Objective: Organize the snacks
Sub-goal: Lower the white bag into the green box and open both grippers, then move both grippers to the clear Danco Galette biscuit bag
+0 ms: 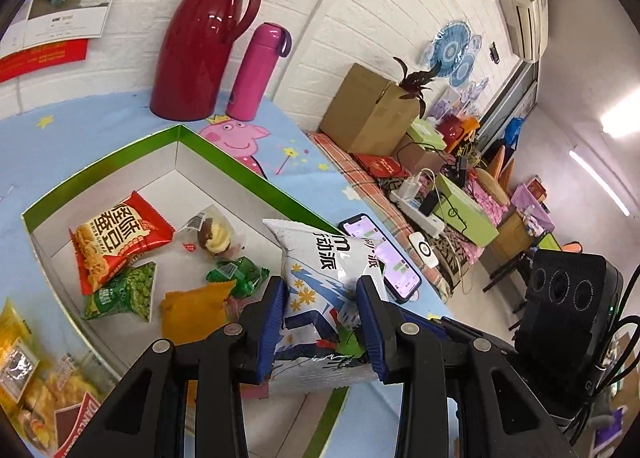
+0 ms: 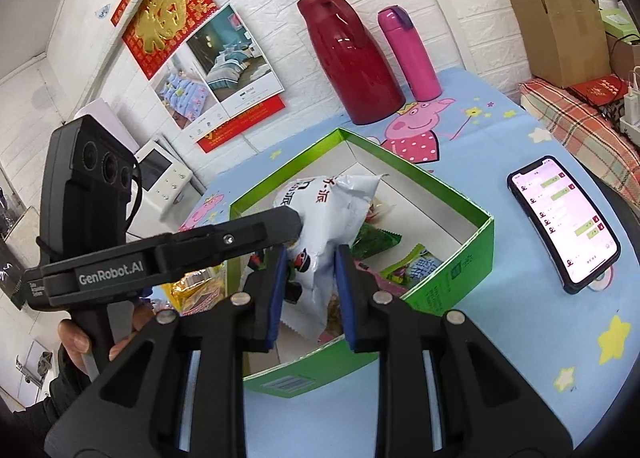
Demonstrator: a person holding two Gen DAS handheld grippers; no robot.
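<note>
— Where's the white snack bag [image 1: 320, 278]?
— Over the green box [image 2: 452, 270], pinched on both sides: the left gripper [image 1: 322, 322] and the right gripper [image 2: 310, 290] each have narrow fingers pressed on it.
— What's in the box?
— A red noodle packet [image 1: 120, 238] toward the far-left corner, green packets beside it.
— And outside?
— A phone [image 2: 564, 218] by the table's right edge; a red jug [image 2: 352, 62] at the back edge.

Lived-in home room: thermos jug [image 2: 352, 58], cartoon tablecloth [image 2: 500, 130]
</note>
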